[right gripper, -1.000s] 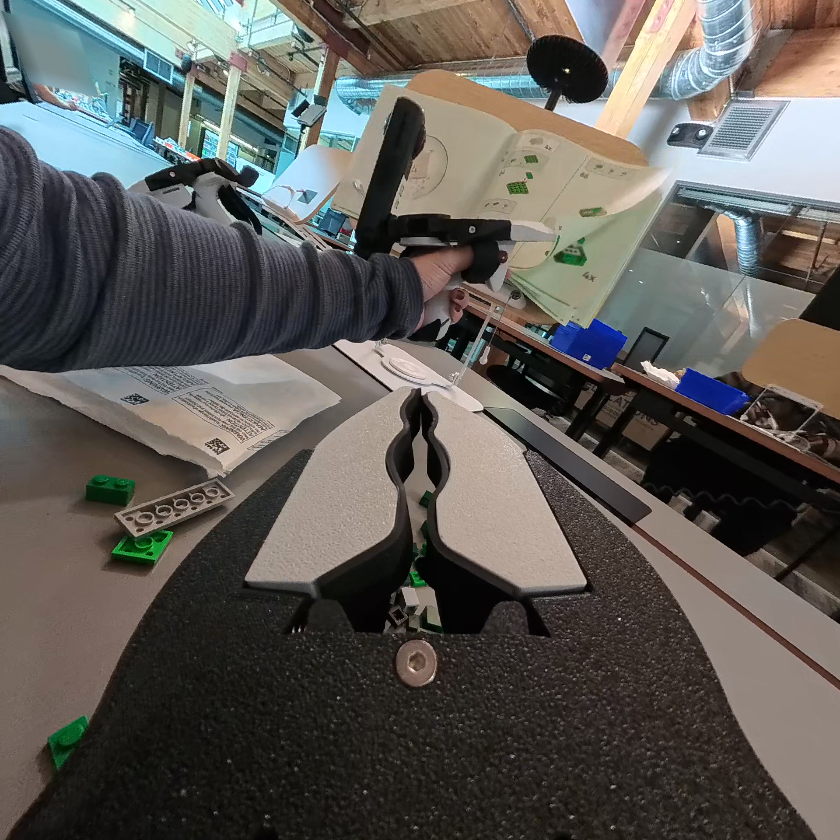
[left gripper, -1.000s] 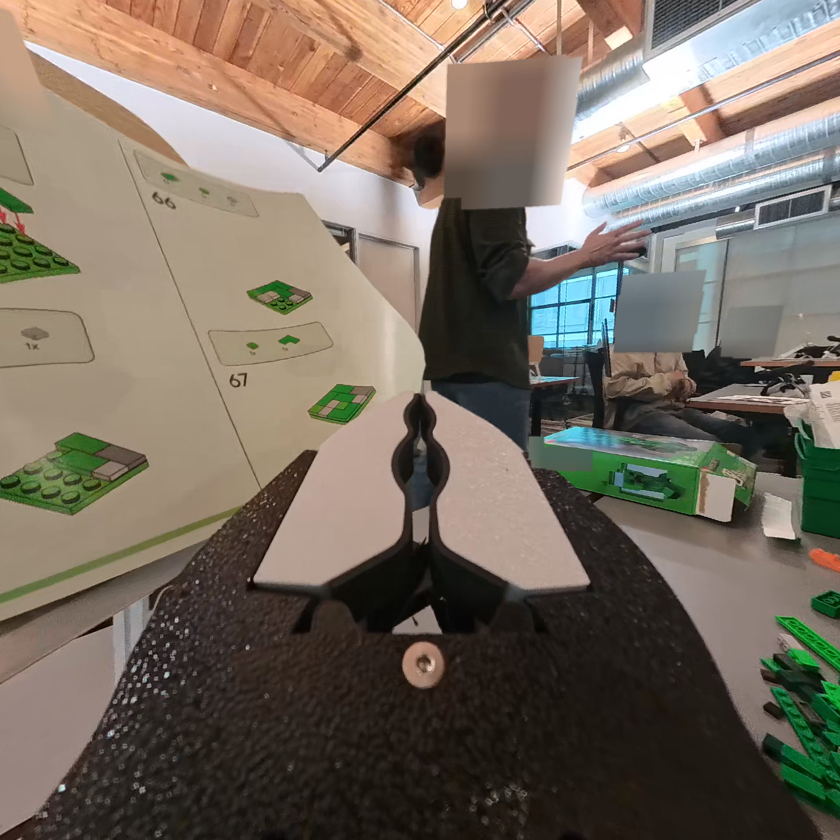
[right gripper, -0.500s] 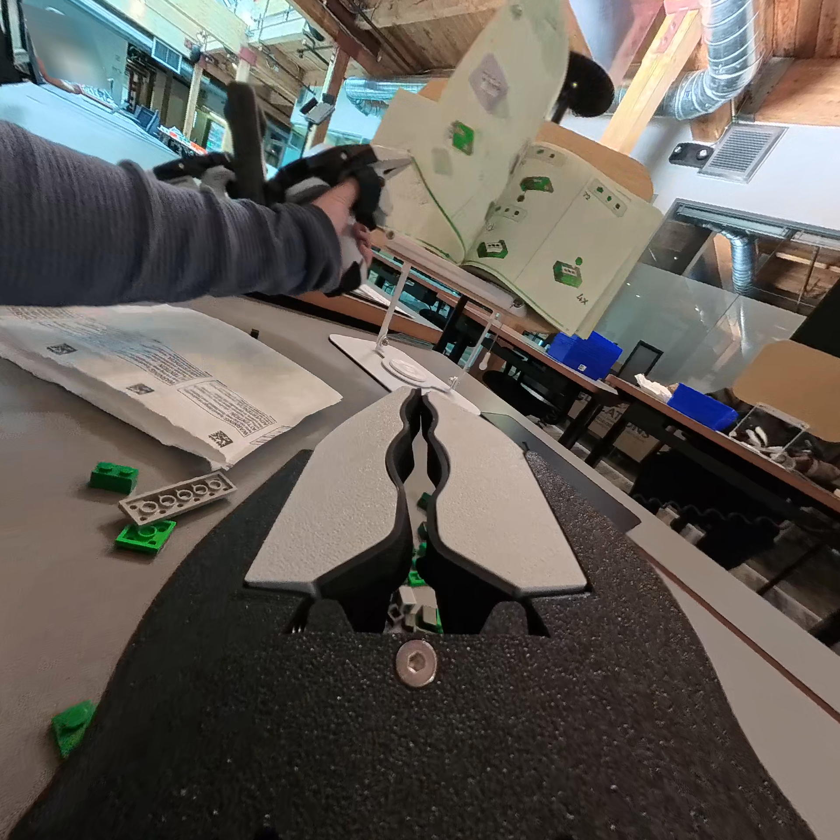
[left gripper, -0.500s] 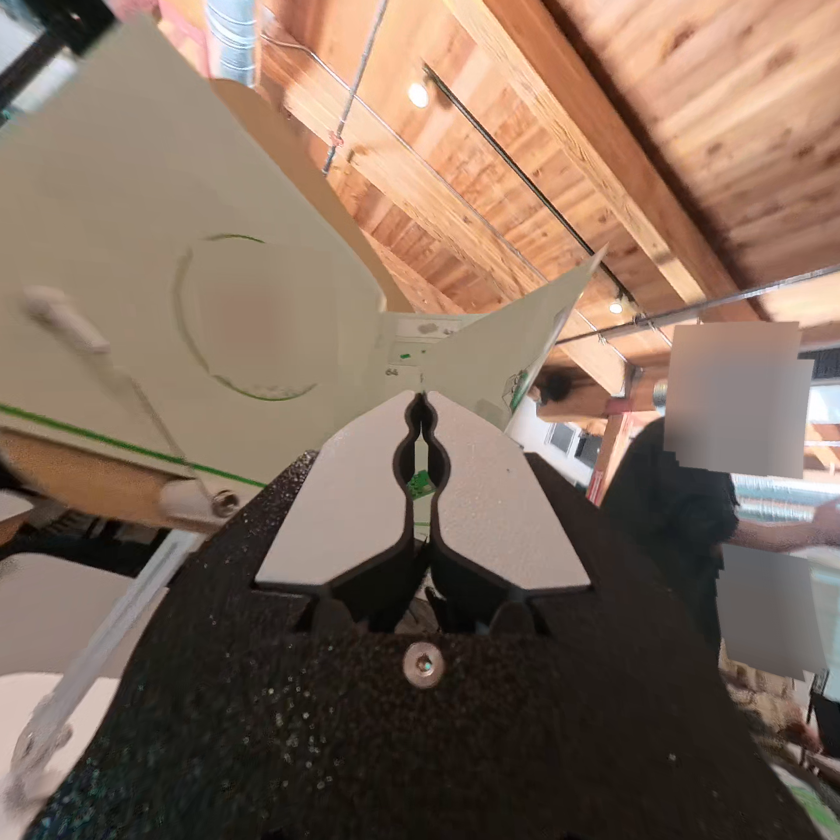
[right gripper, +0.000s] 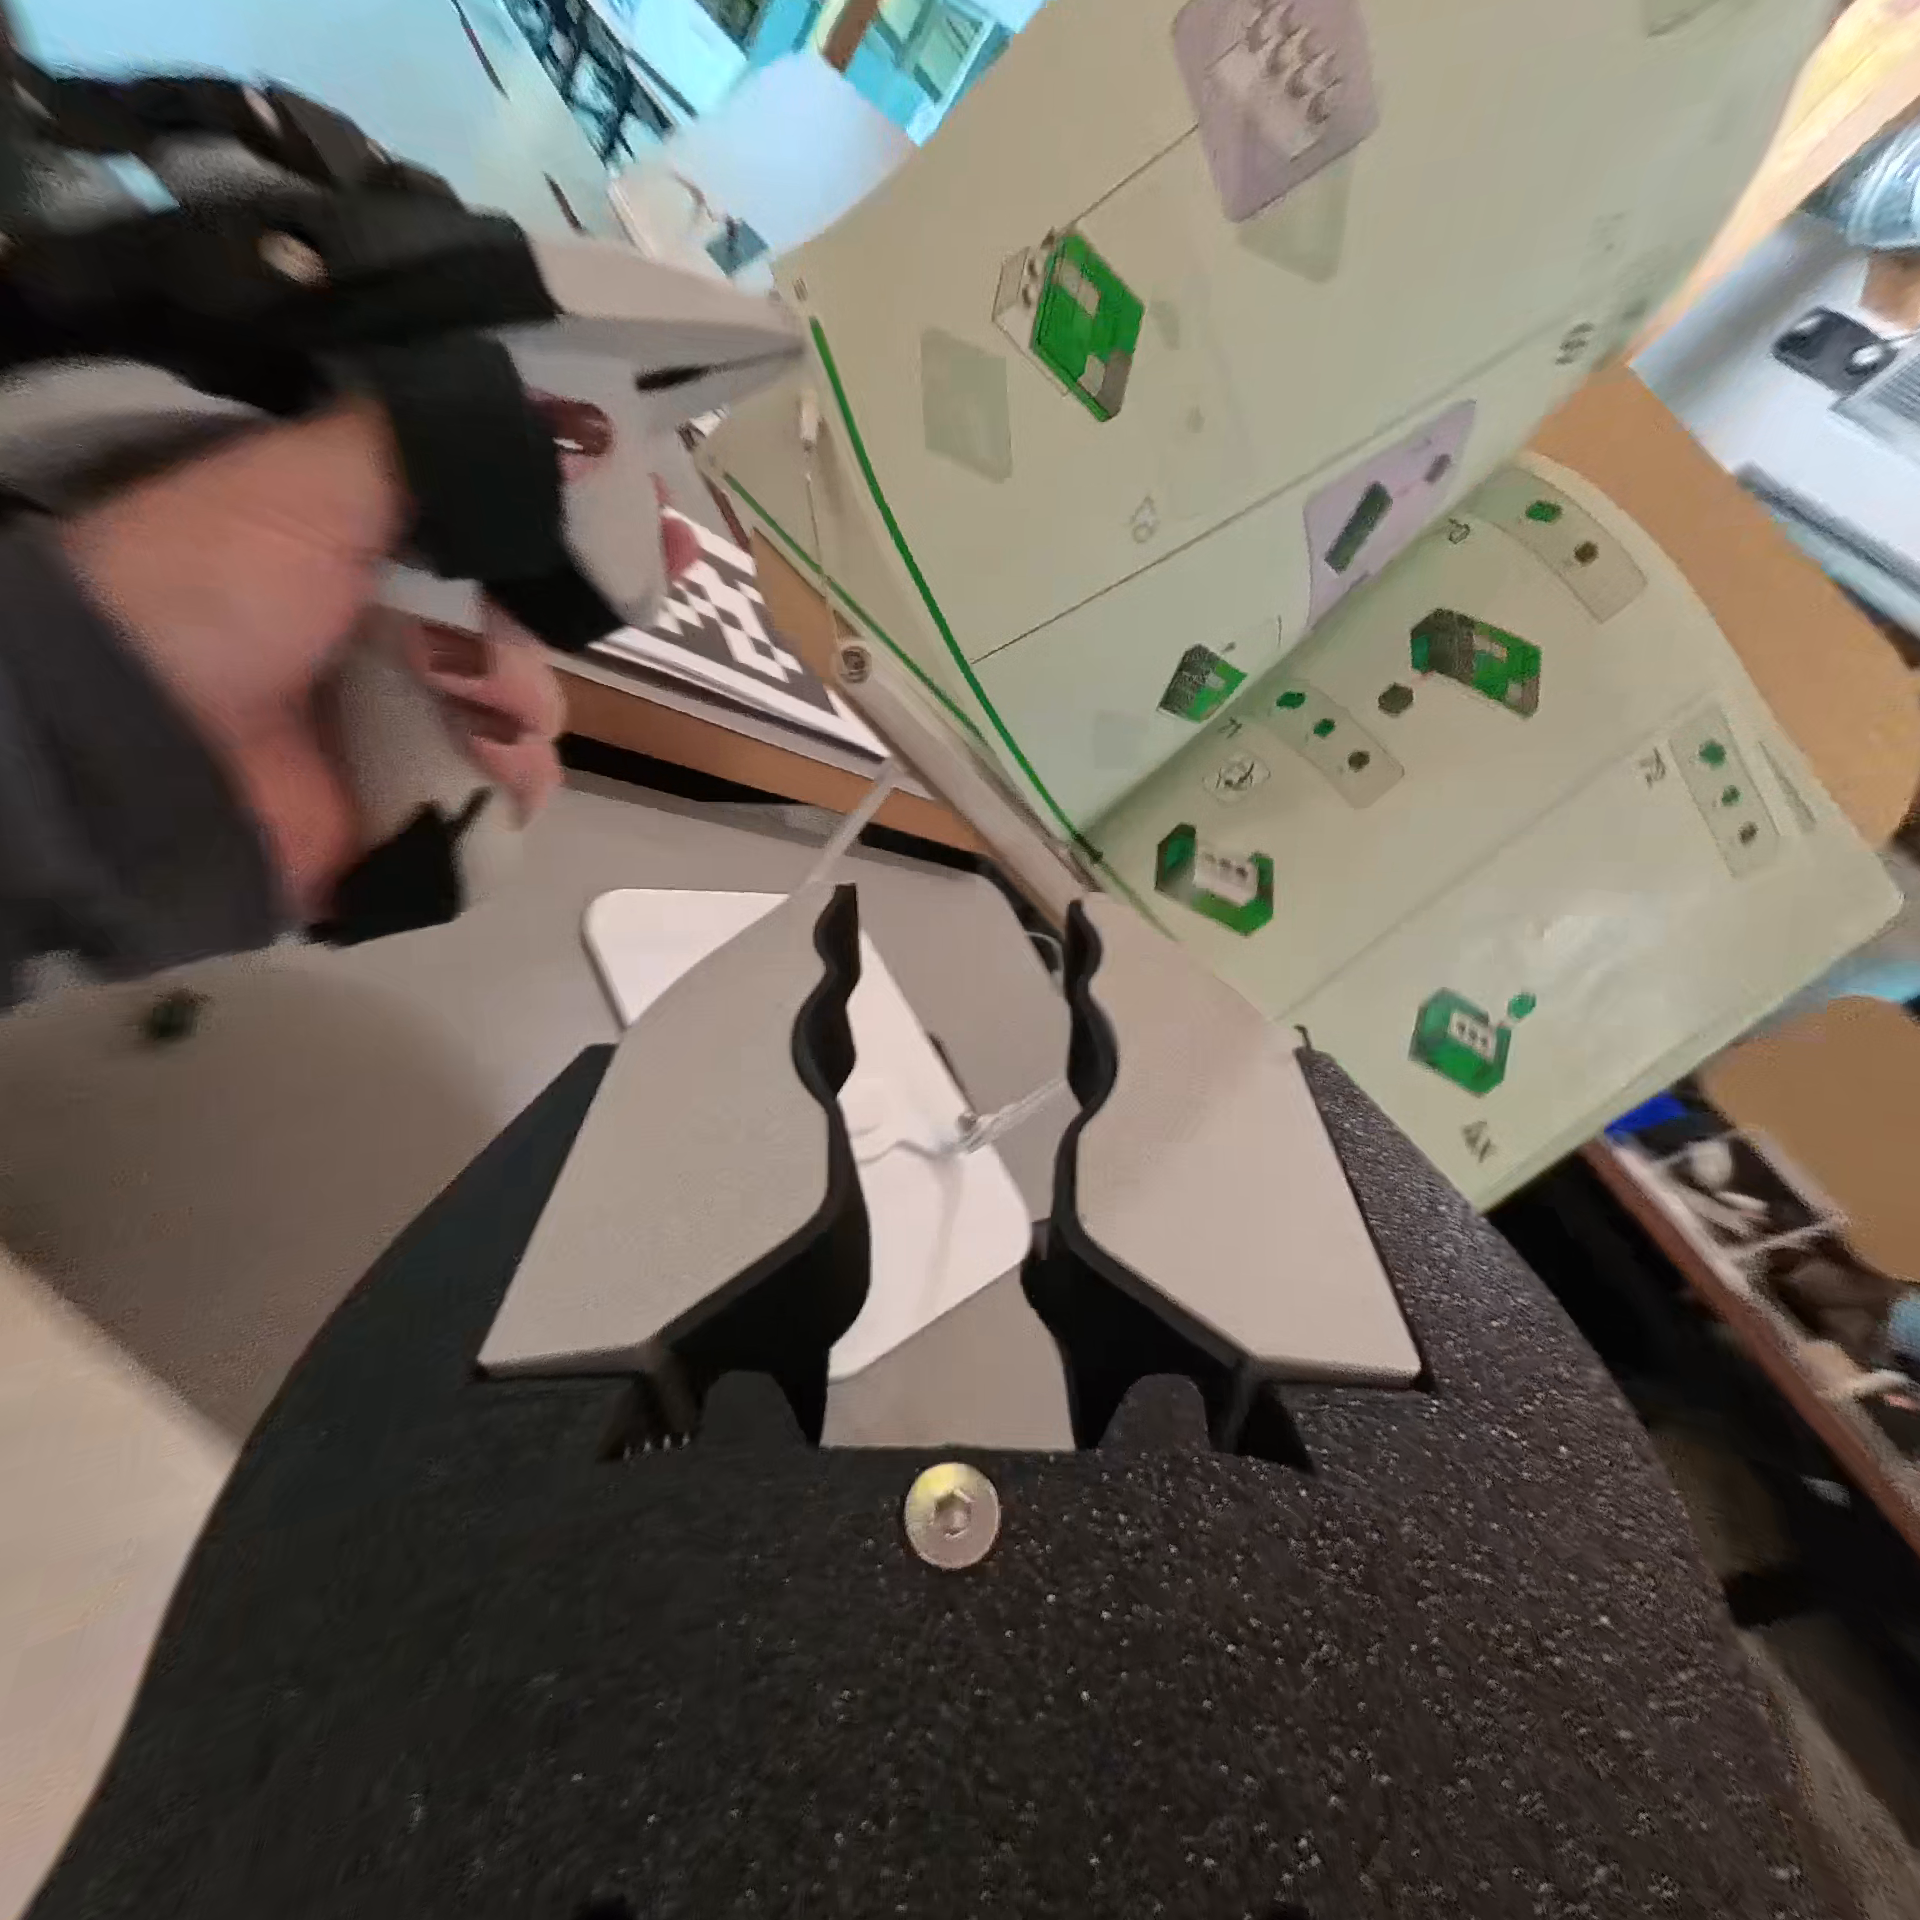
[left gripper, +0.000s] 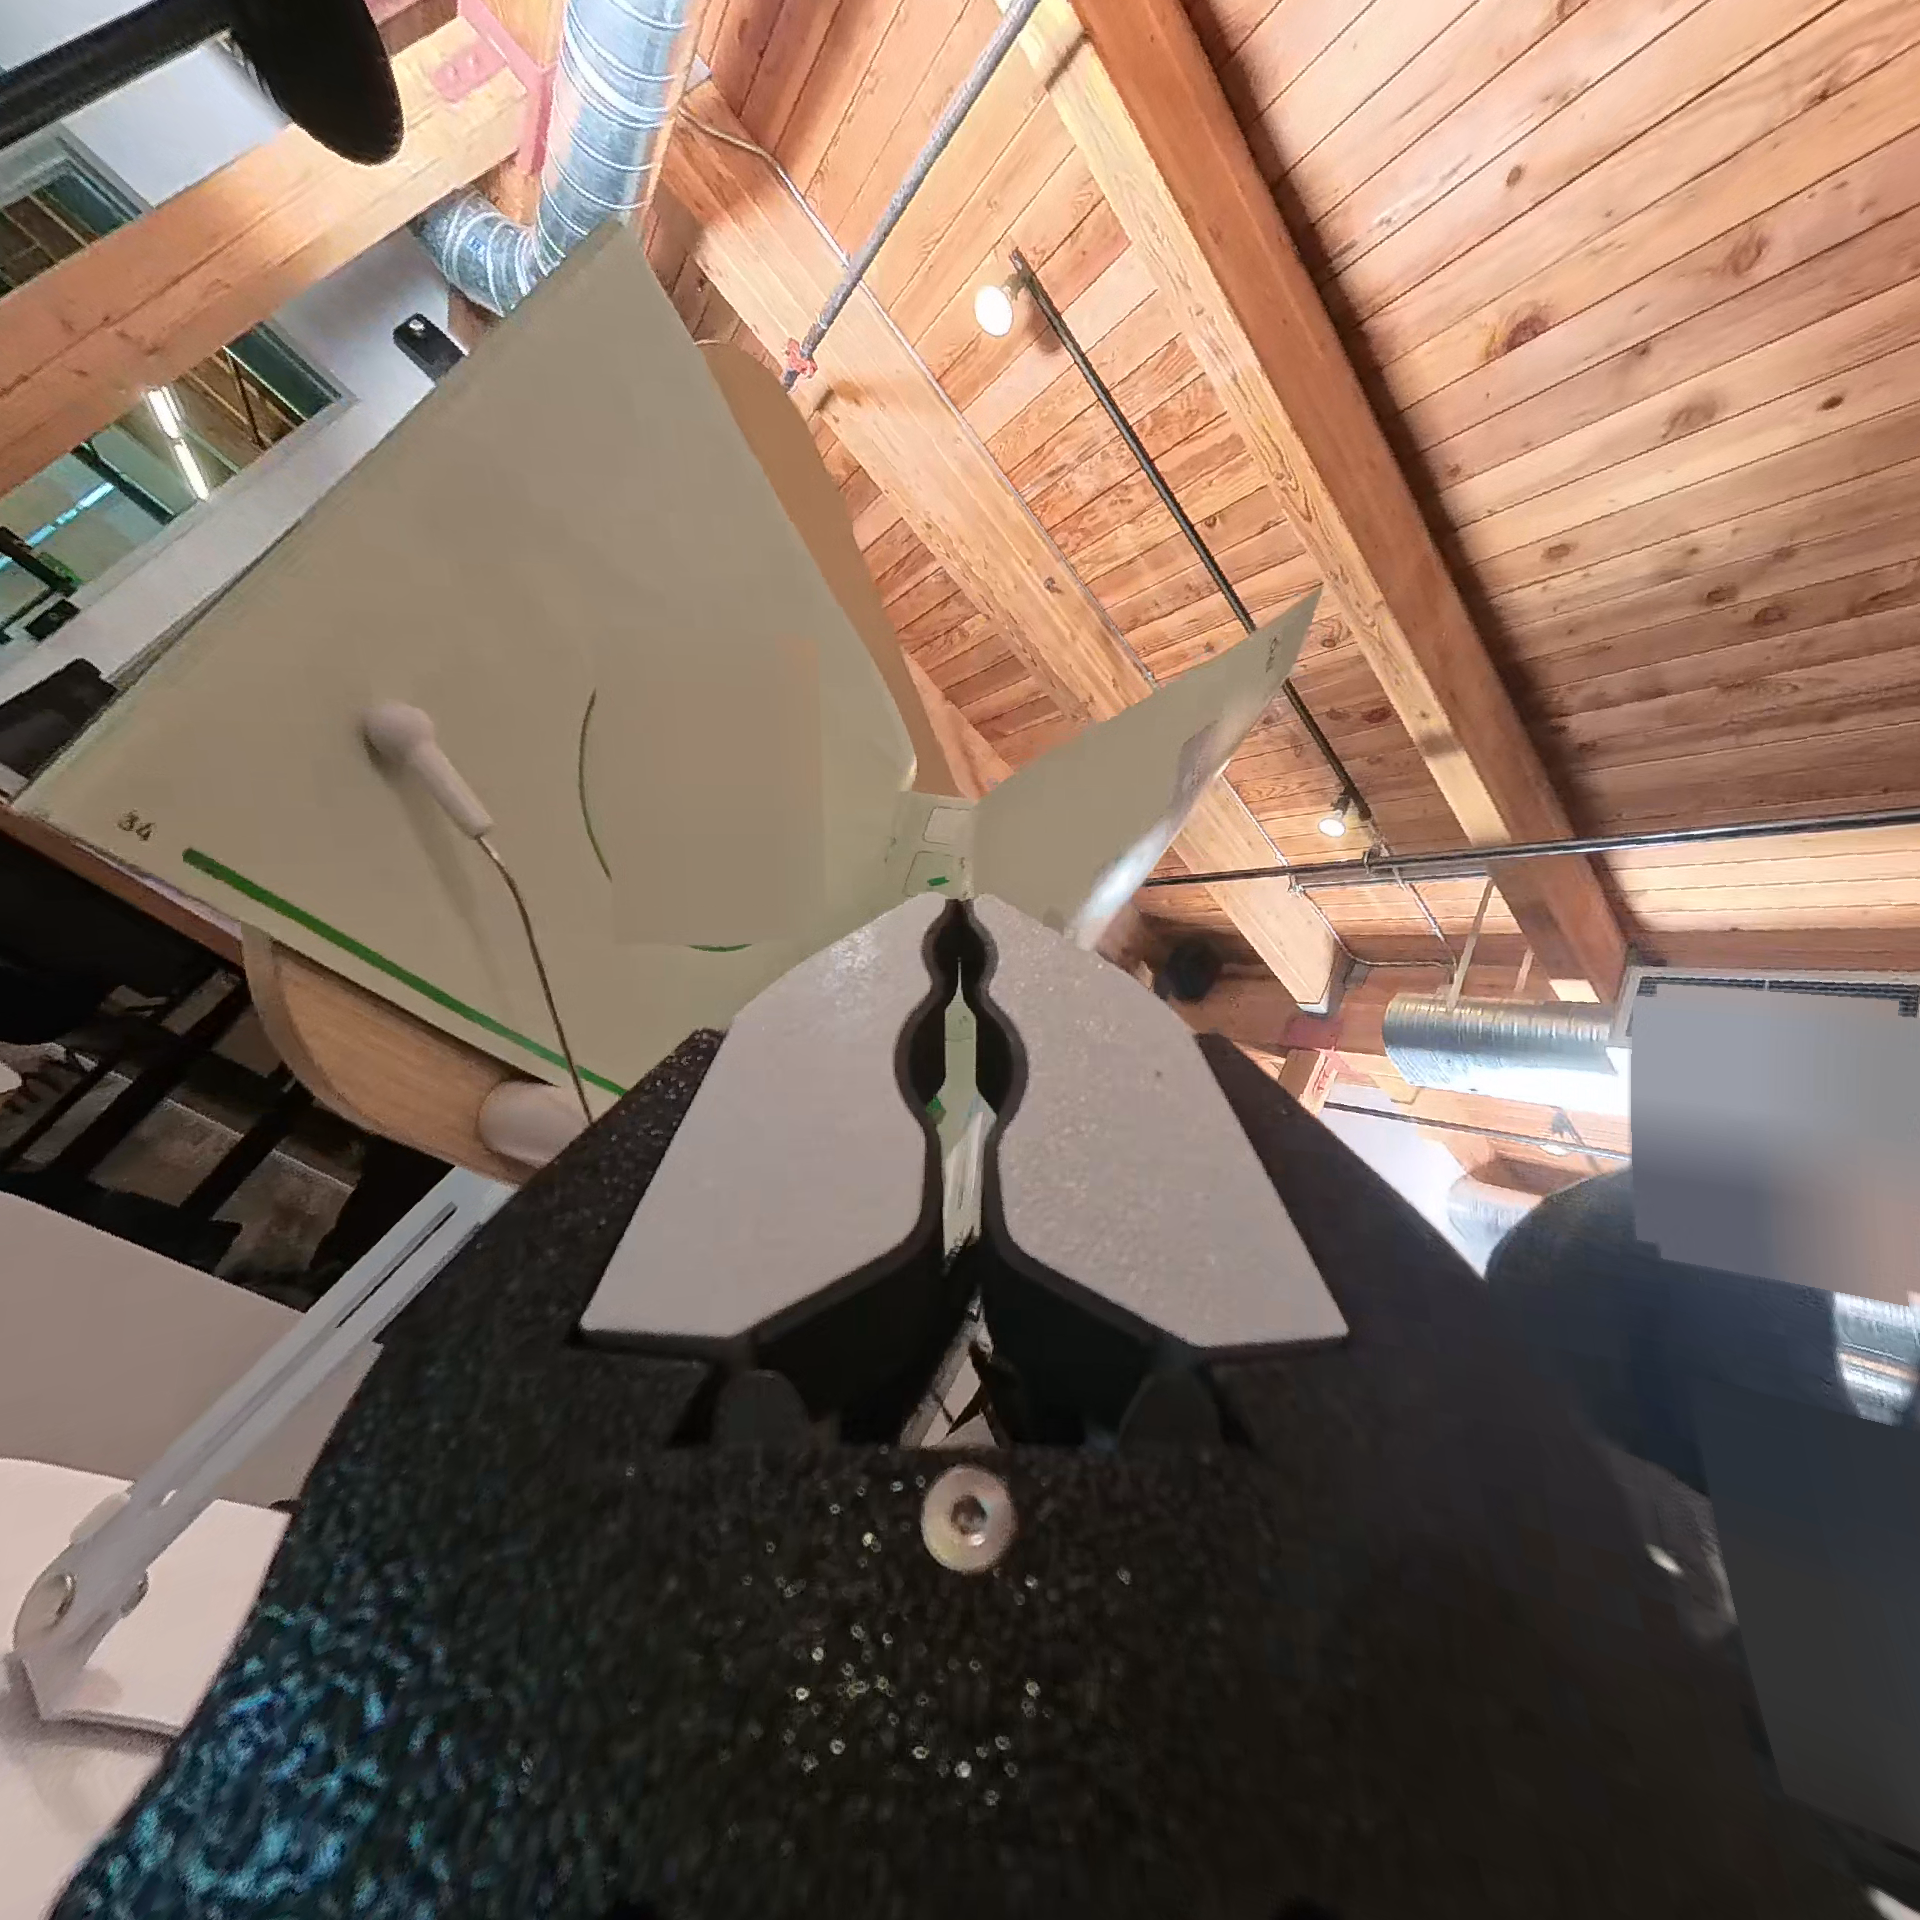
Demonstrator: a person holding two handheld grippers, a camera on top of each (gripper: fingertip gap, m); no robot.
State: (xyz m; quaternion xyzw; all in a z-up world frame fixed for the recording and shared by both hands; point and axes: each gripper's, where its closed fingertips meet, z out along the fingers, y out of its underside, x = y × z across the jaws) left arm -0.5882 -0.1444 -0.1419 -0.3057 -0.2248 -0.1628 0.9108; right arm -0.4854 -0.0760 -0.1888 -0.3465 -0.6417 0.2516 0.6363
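Observation:
An open instruction booklet (right gripper: 1455, 831) with green brick drawings stands on a holder with a white base (right gripper: 665, 945). My left gripper (left gripper: 956, 909) is shut on the edge of one page (left gripper: 1101, 831), which stands away from the rest of the booklet (left gripper: 468, 623). The paper runs edge-on between its fingers. In the right wrist view the left gripper (right gripper: 769, 358) pinches that lifted page (right gripper: 1091, 364) at its lower corner. My right gripper (right gripper: 961, 914) is open and empty, low over the white base, just in front of the booklet's lower edge.
A wooden backboard (left gripper: 364, 1049) holds the booklet, and a white-tipped wire clip (left gripper: 426, 769) lies on the left page. A person's hand (right gripper: 260, 675) holds the left gripper. A checkered marker sheet (right gripper: 727, 623) lies behind it. The grey table (right gripper: 104, 1143) is at left. Tip to tip, the grippers are about 15 cm apart.
My left gripper took a page and swung it up and over. My right gripper opened, rose from the table and moved close to the booklet holder.

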